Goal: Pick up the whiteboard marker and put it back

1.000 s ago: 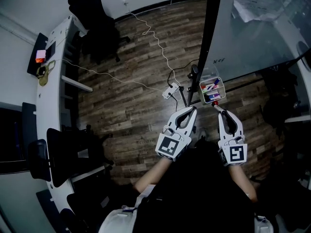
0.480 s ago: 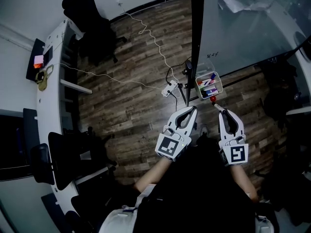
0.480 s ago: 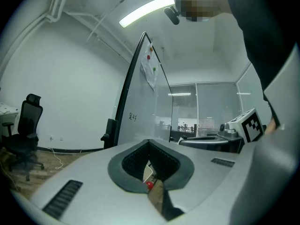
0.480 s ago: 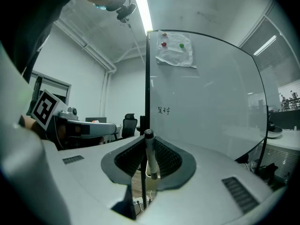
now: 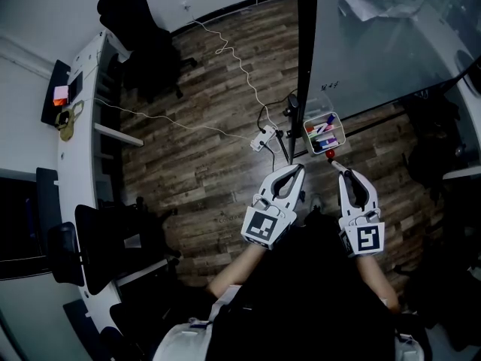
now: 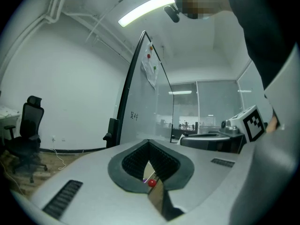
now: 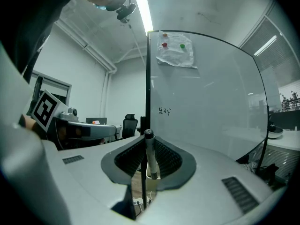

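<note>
Right gripper view: the right gripper (image 7: 149, 146) clamps the whiteboard marker (image 7: 151, 162) upright, so pickup looks done; returning it to the tray (image 5: 343, 134) just ahead remains. The left gripper (image 5: 295, 173) is closed and empty

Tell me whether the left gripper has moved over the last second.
No. The left gripper sits just as far below the white power strip on the wooden floor as before.

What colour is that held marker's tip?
Red; the marker shows best in the head view.
</note>
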`<action>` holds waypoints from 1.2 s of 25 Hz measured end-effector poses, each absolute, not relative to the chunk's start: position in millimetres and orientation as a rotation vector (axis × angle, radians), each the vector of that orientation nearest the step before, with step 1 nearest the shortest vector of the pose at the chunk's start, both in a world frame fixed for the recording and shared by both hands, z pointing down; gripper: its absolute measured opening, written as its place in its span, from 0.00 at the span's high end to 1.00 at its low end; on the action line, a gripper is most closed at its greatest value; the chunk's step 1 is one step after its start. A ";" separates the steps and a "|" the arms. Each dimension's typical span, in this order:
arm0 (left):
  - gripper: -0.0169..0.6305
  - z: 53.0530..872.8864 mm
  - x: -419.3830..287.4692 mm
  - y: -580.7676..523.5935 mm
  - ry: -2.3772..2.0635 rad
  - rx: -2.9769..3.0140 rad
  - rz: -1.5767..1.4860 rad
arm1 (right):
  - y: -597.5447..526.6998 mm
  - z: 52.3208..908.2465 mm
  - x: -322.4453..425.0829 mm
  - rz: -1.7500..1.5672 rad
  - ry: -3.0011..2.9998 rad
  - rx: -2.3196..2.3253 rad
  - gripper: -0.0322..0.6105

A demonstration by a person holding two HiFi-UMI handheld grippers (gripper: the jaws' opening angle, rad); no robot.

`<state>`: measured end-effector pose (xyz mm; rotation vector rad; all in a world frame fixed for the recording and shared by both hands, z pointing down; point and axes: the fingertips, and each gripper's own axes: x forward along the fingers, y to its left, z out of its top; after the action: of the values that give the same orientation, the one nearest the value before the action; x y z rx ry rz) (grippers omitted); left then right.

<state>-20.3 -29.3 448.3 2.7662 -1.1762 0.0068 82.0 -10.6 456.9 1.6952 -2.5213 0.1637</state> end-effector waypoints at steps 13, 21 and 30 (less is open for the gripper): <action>0.96 449.3 -10.5 -33.0 -1.142 2.795 0.030 | -15.8 455.8 87.9 0.145 -2.520 1.707 0.83; 0.96 451.5 -5.4 -37.2 -1.132 2.786 0.030 | -19.1 459.7 94.2 0.147 -2.494 1.714 0.83; 0.96 453.9 1.2 -42.3 -1.123 2.791 0.041 | -26.5 452.8 96.6 0.142 -2.539 1.741 0.83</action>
<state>1.2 -42.3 453.9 2.7914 -1.1229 0.0410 96.6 -26.5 452.8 1.7411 -2.5388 0.1424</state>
